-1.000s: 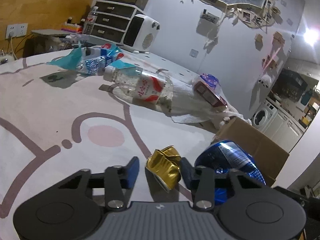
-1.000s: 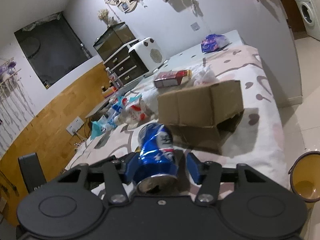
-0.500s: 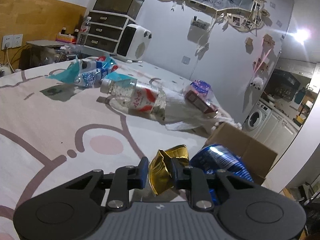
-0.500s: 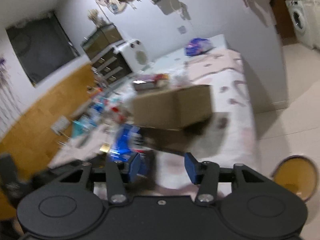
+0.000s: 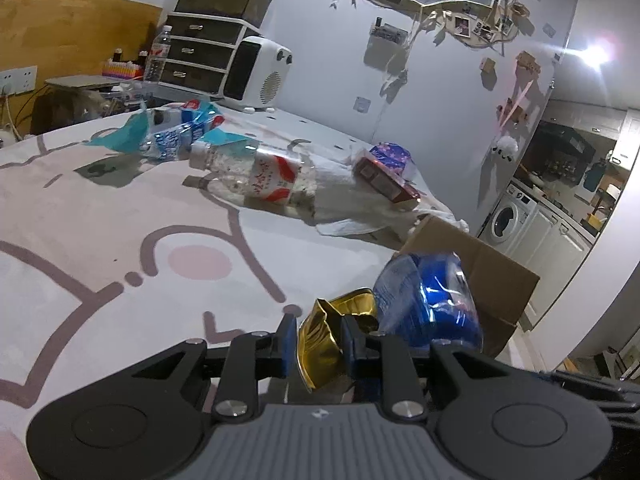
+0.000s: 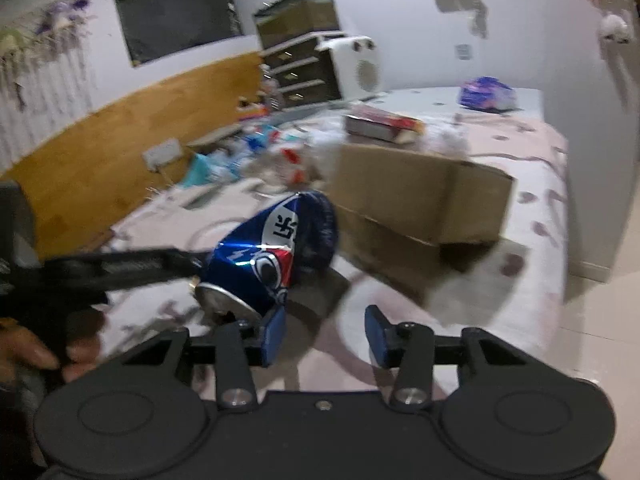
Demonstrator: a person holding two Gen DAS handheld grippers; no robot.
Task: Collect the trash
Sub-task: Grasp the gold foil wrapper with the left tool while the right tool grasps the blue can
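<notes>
The left gripper [image 5: 316, 340] pinches the crumpled gold wrapper [image 5: 332, 340] just above the bed [image 5: 100, 220]; it is light, soft foil, best held at its bunched middle. Beside it lies the dented blue can [image 6: 272, 256], light, thin-walled and slick. The right gripper [image 6: 324, 332] is closing on nothing, the can left of its fingers. The box [image 6: 420, 196] looks empty, though blur hides its inside.

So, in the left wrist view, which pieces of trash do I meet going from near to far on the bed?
Gold wrapper → blue can → clear plastic bottle → blue and white packet.
</notes>
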